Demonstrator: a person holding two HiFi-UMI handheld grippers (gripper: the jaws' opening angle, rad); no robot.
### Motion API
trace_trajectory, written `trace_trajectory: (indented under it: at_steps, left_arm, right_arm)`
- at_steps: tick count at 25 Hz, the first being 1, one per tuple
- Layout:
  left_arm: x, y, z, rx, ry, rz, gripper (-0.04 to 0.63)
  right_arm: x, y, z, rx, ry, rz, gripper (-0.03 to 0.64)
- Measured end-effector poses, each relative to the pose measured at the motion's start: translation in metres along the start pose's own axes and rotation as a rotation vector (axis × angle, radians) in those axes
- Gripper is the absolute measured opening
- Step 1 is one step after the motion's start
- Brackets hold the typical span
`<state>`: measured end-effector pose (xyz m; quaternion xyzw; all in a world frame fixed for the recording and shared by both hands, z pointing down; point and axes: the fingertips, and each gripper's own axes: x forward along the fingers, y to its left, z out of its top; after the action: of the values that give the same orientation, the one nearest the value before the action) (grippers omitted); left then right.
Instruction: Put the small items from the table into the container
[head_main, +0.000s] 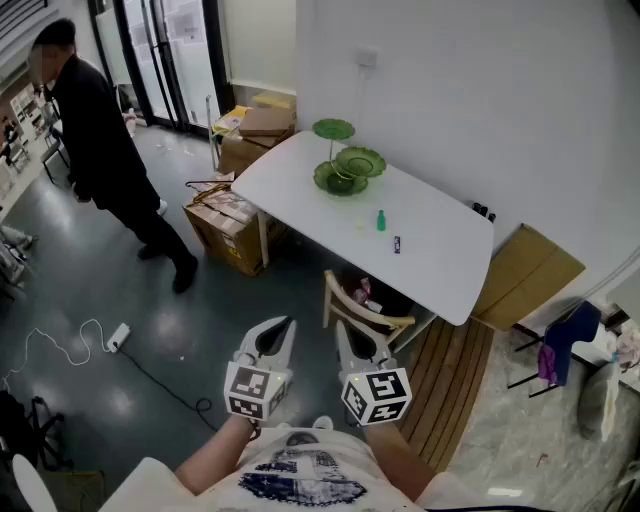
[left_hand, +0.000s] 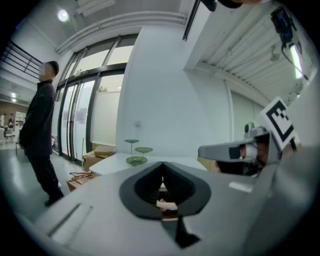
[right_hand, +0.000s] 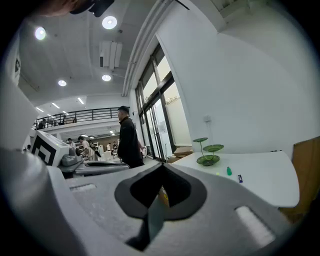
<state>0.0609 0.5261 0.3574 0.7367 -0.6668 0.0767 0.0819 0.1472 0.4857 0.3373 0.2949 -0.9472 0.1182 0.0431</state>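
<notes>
The left gripper (left_hand: 162, 165) is held low in front of the person, at about 7 o'clock in the head view. Its fingers (left_hand: 147, 186) are closed tip to tip, and nothing sits between them. The right gripper (right_hand: 161, 167) is just beside it at about 5 o'clock. Its fingers (right_hand: 137, 192) are likewise pressed together and empty. Both grippers point toward 12 o'clock and touch nothing.

Just beyond their tips stands a wooden chair (head_main: 365, 312), pushed against the near edge of a white table (head_main: 440, 265). The table runs from 11 o'clock toward 2 o'clock.

The small items lie near the middle of the tabletop. A little green bottle (head_main: 381, 221) stands upright. A small dark item (head_main: 397, 244) lies near it at its 5 o'clock, apart from it. A pale speck (head_main: 360, 229) lies at the bottle's 8 o'clock, too faint to identify.

The container is a green tiered dish stand (head_main: 345, 165). It stands at the table's far end, at about 11 o'clock from the bottle and well apart from the items. It has three round, glassy dishes at different heights, and nothing can be seen in them.

Cardboard boxes (head_main: 228, 222) sit on the floor at 9 o'clock of the table. Farther off, at 10 o'clock, a person in black (head_main: 100, 135) stands on the grey floor.
</notes>
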Motion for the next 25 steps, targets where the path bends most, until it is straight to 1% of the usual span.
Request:
trace_trajectory:
  at_steps: [6,13,21,25]
  left_arm:
    - [0.007,0.0,0.005,-0.005,-0.007,0.011,-0.011]
    - [0.023,-0.006,0.006,-0.009,-0.003,0.017,-0.011]
    - [0.036,-0.019,0.003,0.007,0.006,0.033,-0.011]
    - [0.037,-0.014,-0.003,0.001,0.017,0.051,-0.009]
  right_arm:
    - [0.003,-0.007,0.0,-0.003,0.005,-0.001,-0.003]
    - [0.007,-0.029,0.003,0.034,-0.001,0.003,-0.002]
    - [0.006,-0.046,0.0,0.042,0.008,0.033,-0.002]
    - [0.012,-0.046,-0.003,0.047,0.015,0.047,-0.002]
